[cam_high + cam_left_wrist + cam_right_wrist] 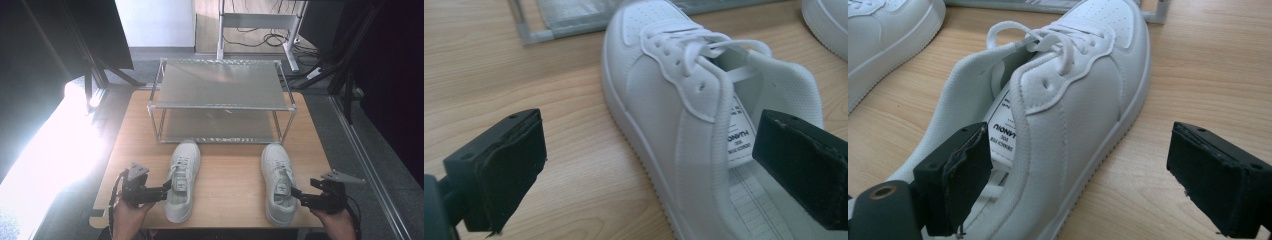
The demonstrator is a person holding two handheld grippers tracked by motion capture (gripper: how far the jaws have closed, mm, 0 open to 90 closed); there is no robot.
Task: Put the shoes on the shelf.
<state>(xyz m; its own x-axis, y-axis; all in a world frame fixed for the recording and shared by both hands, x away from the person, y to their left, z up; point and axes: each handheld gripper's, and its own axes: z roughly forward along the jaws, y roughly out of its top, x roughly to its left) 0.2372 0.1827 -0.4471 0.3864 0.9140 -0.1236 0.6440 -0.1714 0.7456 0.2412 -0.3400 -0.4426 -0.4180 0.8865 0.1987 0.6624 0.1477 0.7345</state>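
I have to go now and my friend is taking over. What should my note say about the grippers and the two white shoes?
Left gripper: open, one jaw inside the left shoe, one outside its wall, pads not pressing.
Right gripper: open, set the same way around the right shoe.
Both shoes stand on the table, toes toward the shoe rack, whose shelves hold nothing.
Done: grippers lined up.
Left: probably close, lift, put both shoes on the rack.

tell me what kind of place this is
Probably a lab or office room set up for recording, not a home: a small wooden table with a metal shoe rack and two white sneakers, plus a desk frame with loose cables on grey floor behind.
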